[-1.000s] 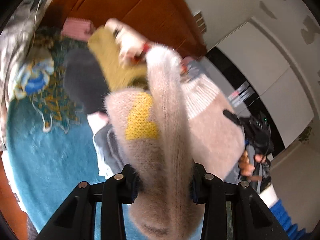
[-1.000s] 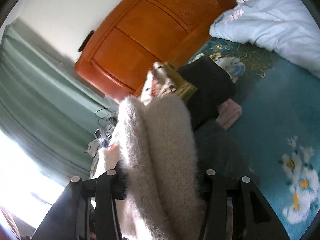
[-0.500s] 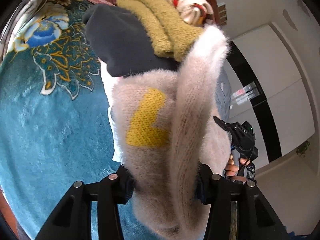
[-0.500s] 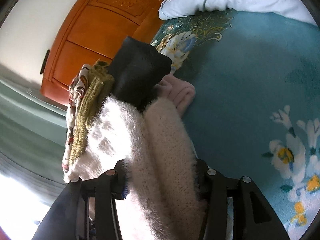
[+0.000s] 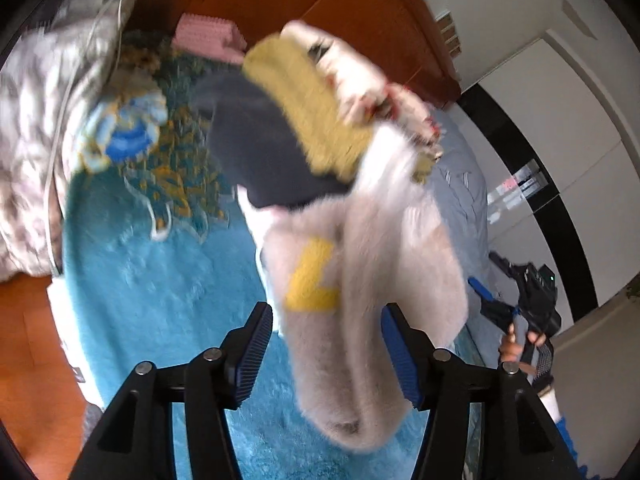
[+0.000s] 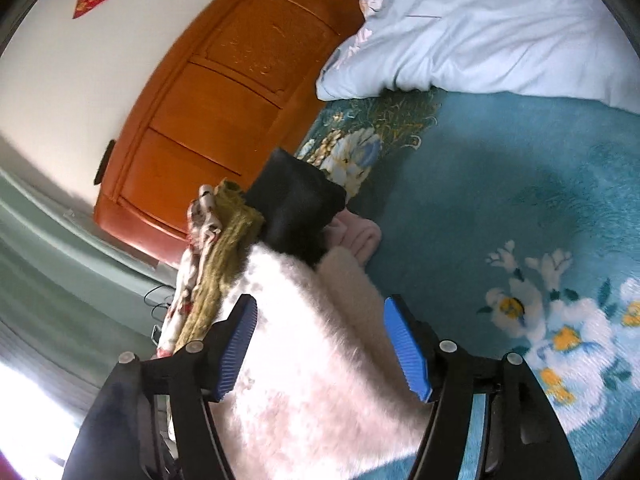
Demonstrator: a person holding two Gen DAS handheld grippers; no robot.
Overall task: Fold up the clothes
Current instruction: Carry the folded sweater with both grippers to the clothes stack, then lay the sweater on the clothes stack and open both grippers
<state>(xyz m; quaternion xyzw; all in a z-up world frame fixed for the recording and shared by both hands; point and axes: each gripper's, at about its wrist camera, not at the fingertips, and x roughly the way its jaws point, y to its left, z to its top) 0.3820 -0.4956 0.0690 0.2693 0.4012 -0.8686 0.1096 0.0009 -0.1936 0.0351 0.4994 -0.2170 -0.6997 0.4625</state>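
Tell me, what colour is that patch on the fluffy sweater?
Yellow patch on the pale pink fluffy sweater; left wrist view shows it best.

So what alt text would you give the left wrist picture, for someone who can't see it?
A fuzzy pale pink sweater with a yellow patch lies between the open blue-padded fingers of the left gripper, over a teal floral blanket. Dark and mustard garments are piled behind it, and the right gripper shows at the far right.

1. Left wrist camera looks forward along its fingers [image 5: 256, 344], close above the sweater [image 5: 372, 264], toward the headboard [image 5: 340, 12] and right gripper [image 5: 480, 292].
2. Right wrist camera, equally close, faces the headboard [image 6: 224, 92] and duvet [image 6: 480, 28].
3. Both views share the sweater [image 6: 320, 352], clothes pile [image 6: 296, 208] and blanket [image 6: 500, 184].
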